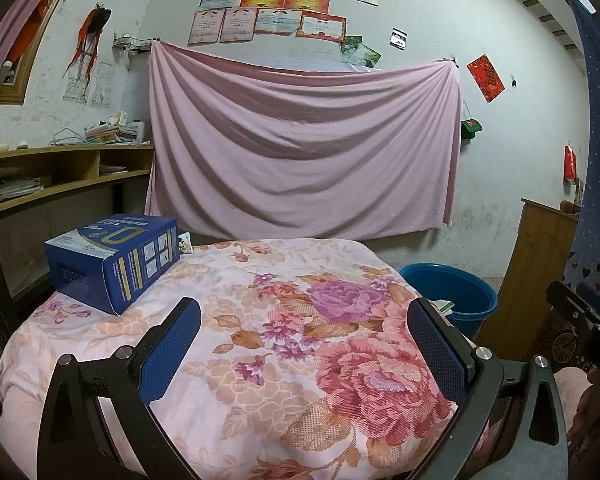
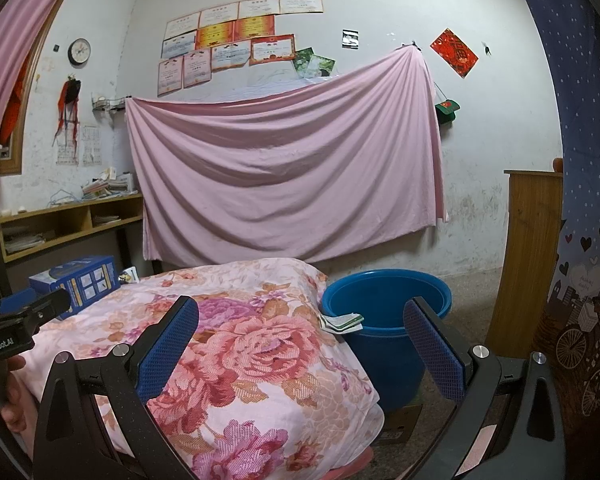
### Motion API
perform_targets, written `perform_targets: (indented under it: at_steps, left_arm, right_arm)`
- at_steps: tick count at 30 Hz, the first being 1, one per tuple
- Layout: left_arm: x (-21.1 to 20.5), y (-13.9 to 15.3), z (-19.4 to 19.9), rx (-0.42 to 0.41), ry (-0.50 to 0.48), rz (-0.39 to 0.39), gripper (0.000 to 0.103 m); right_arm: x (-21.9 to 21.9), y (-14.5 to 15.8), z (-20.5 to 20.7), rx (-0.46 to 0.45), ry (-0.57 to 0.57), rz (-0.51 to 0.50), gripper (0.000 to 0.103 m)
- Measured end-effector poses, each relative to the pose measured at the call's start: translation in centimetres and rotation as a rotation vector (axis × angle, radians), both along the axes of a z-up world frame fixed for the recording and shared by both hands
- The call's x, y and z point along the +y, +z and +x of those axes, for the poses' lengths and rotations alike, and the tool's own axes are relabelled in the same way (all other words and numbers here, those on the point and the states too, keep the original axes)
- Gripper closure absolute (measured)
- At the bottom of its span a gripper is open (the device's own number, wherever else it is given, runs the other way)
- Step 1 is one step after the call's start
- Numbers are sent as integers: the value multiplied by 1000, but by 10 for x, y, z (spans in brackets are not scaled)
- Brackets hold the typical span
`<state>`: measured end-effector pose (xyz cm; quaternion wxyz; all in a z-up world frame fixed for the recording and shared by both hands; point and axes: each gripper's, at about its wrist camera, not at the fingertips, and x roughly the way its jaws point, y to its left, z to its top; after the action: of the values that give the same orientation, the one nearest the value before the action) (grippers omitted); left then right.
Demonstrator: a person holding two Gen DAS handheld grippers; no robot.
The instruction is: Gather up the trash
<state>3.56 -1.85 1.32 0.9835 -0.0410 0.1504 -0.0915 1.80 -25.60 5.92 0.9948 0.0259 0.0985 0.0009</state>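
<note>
Both grippers hover over a floral quilt (image 1: pixel 284 320) with jaws spread wide and nothing between them: the left gripper (image 1: pixel 304 344) above the quilt's middle, the right gripper (image 2: pixel 300 344) near its edge. A blue carton (image 1: pixel 112 260) rests on the quilt's far left corner. A blue bucket (image 2: pixel 384 304) stands on the floor beside the quilt, a folded green-and-white wrapper (image 2: pixel 342 322) lying at its rim.
</note>
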Motion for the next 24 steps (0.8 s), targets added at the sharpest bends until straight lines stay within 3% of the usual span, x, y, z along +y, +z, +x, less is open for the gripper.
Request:
perform_targets:
  at_steps: [24]
  left_arm:
    - [-5,-4,3,-5,42,40,2]
  right_arm:
    - [3,-1,-1,5,1,-1,0]
